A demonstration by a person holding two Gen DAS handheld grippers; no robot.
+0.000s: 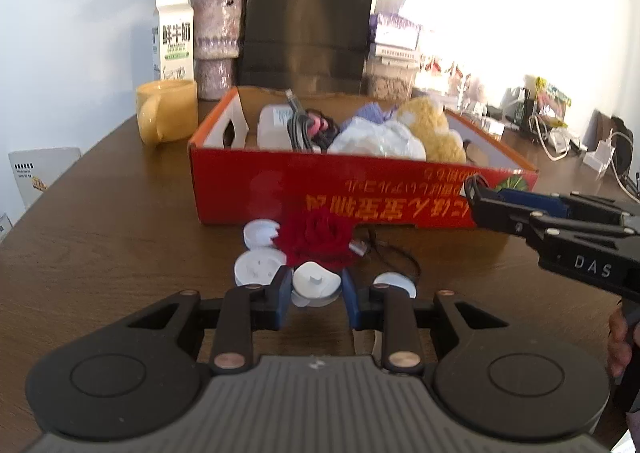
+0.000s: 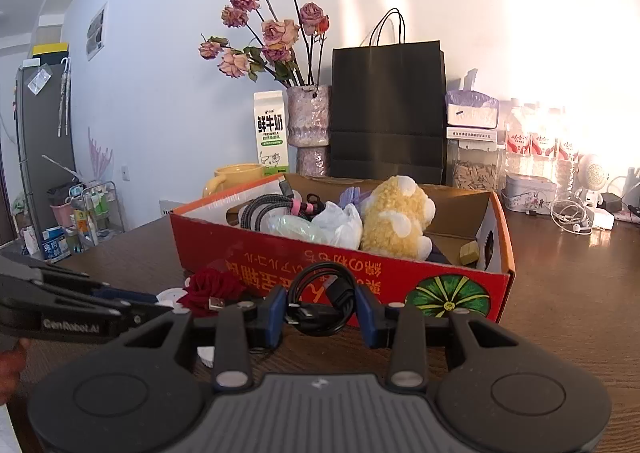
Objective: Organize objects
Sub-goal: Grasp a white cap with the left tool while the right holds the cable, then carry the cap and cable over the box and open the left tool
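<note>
Between my left gripper's [image 1: 316,289] pads sits a white disc [image 1: 316,283], clamped from both sides, low over the table [image 1: 120,237]. Just beyond it lie a red rose [image 1: 318,239] and two more white discs [image 1: 258,253]; past those stands the red box [image 1: 320,189], holding a plush toy [image 1: 432,129], a bag and cables. Over on the right, my right gripper [image 2: 322,311] is closed on a coiled black cable [image 2: 322,305], held up just short of the box's near wall.

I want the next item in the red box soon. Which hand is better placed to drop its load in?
Right, probably. The right tool already grips the coiled black cable near the red box. The left tool has only closed on a white disc at table level.
</note>
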